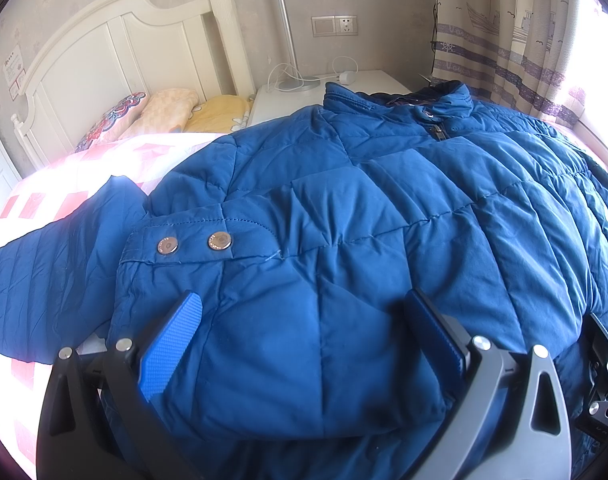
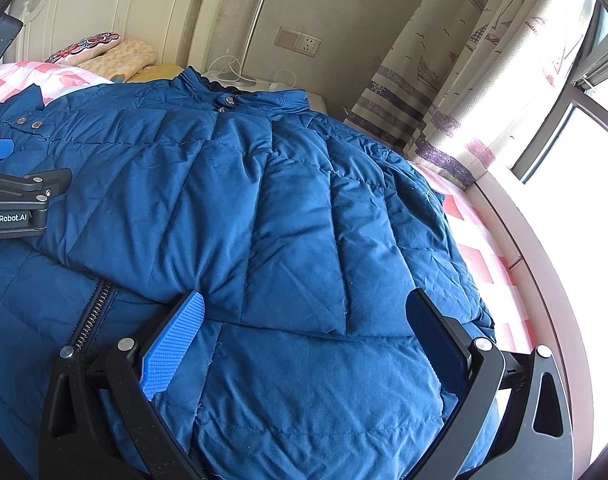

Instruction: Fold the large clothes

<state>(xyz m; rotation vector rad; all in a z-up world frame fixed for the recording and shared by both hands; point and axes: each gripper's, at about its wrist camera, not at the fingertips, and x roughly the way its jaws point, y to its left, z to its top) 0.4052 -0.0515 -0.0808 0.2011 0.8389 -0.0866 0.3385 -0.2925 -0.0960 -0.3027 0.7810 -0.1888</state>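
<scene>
Lying spread across the bed (image 1: 64, 184), the blue padded jacket (image 1: 343, 208) sits directly under and ahead of both tools, collar (image 1: 399, 100) at the far end from them. The left hand-held gripper (image 1: 304, 340) has its fingers wide apart, straddling a puffy panel near the hem, with the snap-button tab (image 1: 192, 242) just ahead and to its left. The right hand-held gripper (image 2: 304, 340) is likewise spread open over the quilted fabric, with the open zipper (image 2: 92, 312) off to its left and the jacket's edge just to its right; neither is clamped on anything.

My reading is that a fold is being set up from the hem end. The main risk is a shallow bite: the filling is thick and springy, so closing on the top layer alone could lift just one skin while the lower layer stays behind, giving a crooked fold. Slippery shell fabric could also slide out mid-lift. On the left, the sleeve (image 1: 44, 264) trailing beyond the left hand-held gripper may drag and bunch under the body if not tucked first.
</scene>
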